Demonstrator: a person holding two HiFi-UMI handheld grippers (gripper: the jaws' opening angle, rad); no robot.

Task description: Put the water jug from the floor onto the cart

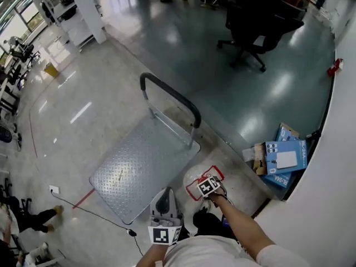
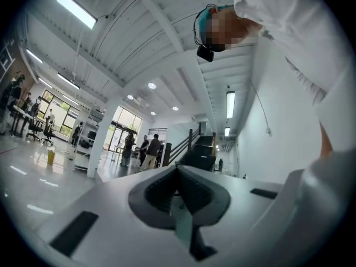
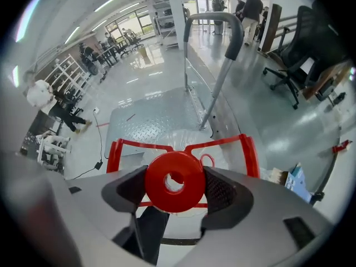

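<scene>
The water jug point(image 1: 193, 181) is a clear bottle with a red carrying frame, standing on the floor beside the cart's near right corner. My right gripper point(image 3: 175, 178) is shut on its red cap point(image 3: 188, 189), one jaw pressed against each side. The red frame point(image 3: 128, 146) shows around the cap. The cart's steel deck point(image 1: 139, 163) is bare, and its black handle point(image 1: 172, 96) rises at the far side. My left gripper point(image 1: 164, 203) hangs near my body, shut on nothing. It points up and away from the jug point(image 2: 178, 170).
A black office chair point(image 1: 253, 24) stands far beyond the cart. Blue cartons point(image 1: 285, 158) lie against the white wall point(image 1: 328, 193) at right. A black cable point(image 1: 100, 214) runs over the floor left of the cart. Someone's legs point(image 1: 30, 218) are at far left.
</scene>
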